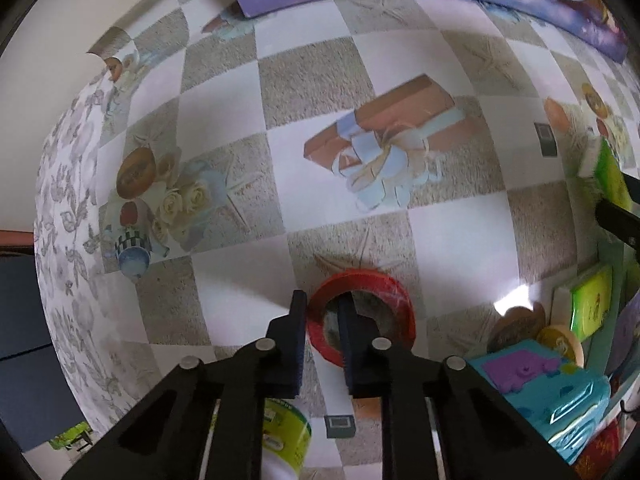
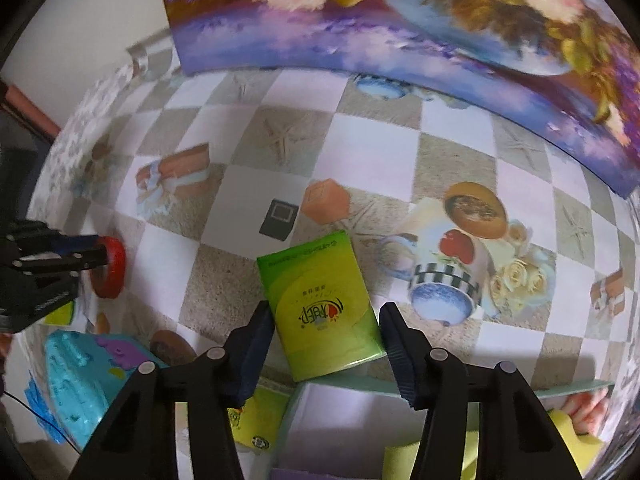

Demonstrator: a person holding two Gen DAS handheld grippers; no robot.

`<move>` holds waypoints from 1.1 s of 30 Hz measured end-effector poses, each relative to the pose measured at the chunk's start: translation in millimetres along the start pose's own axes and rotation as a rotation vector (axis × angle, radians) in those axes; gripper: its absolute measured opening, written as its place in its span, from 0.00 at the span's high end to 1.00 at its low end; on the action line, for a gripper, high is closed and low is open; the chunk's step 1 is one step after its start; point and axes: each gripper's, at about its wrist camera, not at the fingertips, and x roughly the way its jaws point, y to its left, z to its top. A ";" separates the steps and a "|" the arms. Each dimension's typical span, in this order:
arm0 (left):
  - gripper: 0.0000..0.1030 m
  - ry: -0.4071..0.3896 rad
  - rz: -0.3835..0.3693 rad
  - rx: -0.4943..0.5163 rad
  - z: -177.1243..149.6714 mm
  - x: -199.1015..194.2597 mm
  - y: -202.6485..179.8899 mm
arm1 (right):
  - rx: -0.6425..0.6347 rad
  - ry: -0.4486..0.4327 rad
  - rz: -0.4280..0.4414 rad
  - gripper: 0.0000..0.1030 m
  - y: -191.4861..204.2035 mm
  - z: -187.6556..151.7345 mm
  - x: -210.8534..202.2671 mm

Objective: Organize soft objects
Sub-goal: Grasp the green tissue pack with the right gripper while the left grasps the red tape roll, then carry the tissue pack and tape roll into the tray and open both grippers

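Note:
A red tape roll (image 1: pixel 394 300) lies on the checked tablecloth. My left gripper (image 1: pixel 321 300) points down at it, one finger inside the hole and the other outside, shut on the roll's near wall. The right wrist view shows the same roll (image 2: pixel 116 268) at far left with the left gripper (image 2: pixel 86 256) on it. A green tissue pack (image 2: pixel 320 304) sits between the fingers of my right gripper (image 2: pixel 326 332), whose pads press its two long sides. The pack's near end overlaps the rim of a box. In the left wrist view the pack (image 1: pixel 610 172) shows at the right edge.
A teal-rimmed box (image 2: pixel 360 382) with a white inside lies under the right gripper, a second green pack (image 2: pixel 260 420) beside it. A blue and purple toy (image 1: pixel 552 400) lies close to the roll. A floral picture (image 2: pixel 400 40) stands at the back; a green-labelled bottle (image 1: pixel 288 432) is below the left gripper.

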 end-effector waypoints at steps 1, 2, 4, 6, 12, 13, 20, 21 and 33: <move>0.89 -0.008 0.000 -0.004 -0.2 -0.8 -0.4 | 0.010 -0.013 0.009 0.46 -3.5 -1.9 -6.0; 0.90 -0.018 0.000 -0.011 -1.9 -0.2 2.4 | 0.018 -0.023 0.015 0.46 -6.2 -4.0 -10.8; 0.91 -0.043 -0.001 -0.038 -4.1 -4.6 5.2 | 0.028 -0.040 0.019 0.47 -14.4 -10.5 -24.5; 0.91 -0.074 0.012 -0.069 -5.9 -12.7 8.4 | 0.035 -0.053 0.015 0.47 -13.9 -16.6 -35.1; 0.91 -0.142 -0.005 -0.153 -15.3 -46.8 19.2 | 0.077 -0.086 0.013 0.48 -22.4 -36.8 -67.7; 0.91 -0.153 -0.005 -0.158 -19.2 -51.5 22.3 | 0.089 -0.092 0.019 0.48 -26.5 -41.7 -75.4; 0.91 -0.279 -0.059 -0.189 -46.1 -113.0 20.4 | 0.145 -0.134 0.037 0.48 -37.0 -70.0 -107.5; 0.91 -0.302 -0.078 -0.192 -51.8 -121.5 15.4 | 0.167 -0.138 0.031 0.48 -40.3 -77.8 -112.9; 0.91 -0.436 -0.280 -0.218 -114.5 -158.2 -73.0 | 0.381 -0.190 0.040 0.48 -82.4 -173.3 -148.1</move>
